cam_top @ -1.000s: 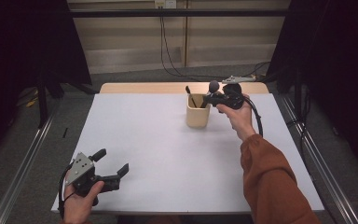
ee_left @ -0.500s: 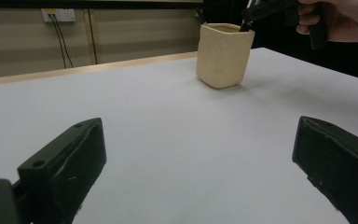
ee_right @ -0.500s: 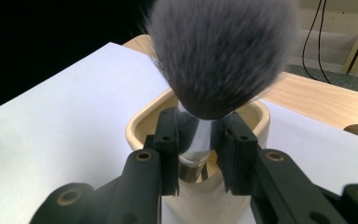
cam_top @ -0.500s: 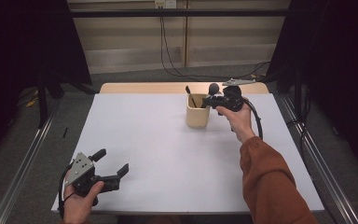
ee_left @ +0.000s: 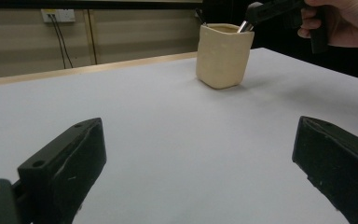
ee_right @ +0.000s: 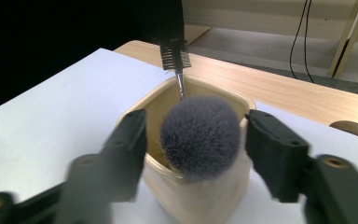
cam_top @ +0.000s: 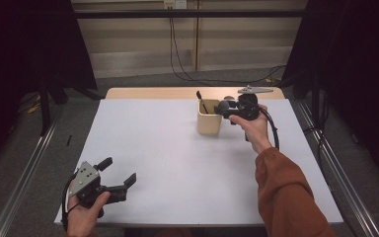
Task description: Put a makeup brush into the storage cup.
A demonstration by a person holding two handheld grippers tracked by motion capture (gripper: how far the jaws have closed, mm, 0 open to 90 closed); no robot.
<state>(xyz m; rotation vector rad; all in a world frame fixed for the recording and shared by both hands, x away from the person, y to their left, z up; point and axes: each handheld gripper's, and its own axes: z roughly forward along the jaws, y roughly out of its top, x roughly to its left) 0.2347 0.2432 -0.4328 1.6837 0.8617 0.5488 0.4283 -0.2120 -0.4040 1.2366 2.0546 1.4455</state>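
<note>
A cream cup [cam_top: 208, 123] stands at the far middle of the white table [cam_top: 177, 148]. A fluffy grey brush [cam_top: 225, 103] and a thin black comb brush [cam_top: 200, 98] stick up out of it. My right gripper [cam_top: 224, 109] is at the cup's right rim, pointing left. In the right gripper view the jaws [ee_right: 196, 119] are open on either side of the grey brush head [ee_right: 200, 137], with small gaps, and the comb brush [ee_right: 173, 53] is behind. My left gripper [cam_top: 118, 170] rests open at the near left corner, with nothing between its jaws [ee_left: 198, 126]. It faces the cup [ee_left: 223, 56].
A wooden strip [cam_top: 177, 93] runs along the table's far edge. Metal rails [cam_top: 24, 168] flank the table on the floor, and cables [cam_top: 177, 54] hang down the back wall. Bare white tabletop lies between the two grippers.
The right gripper and the grey brush head have sunk a little toward the cup. The left gripper has stayed where it was.
</note>
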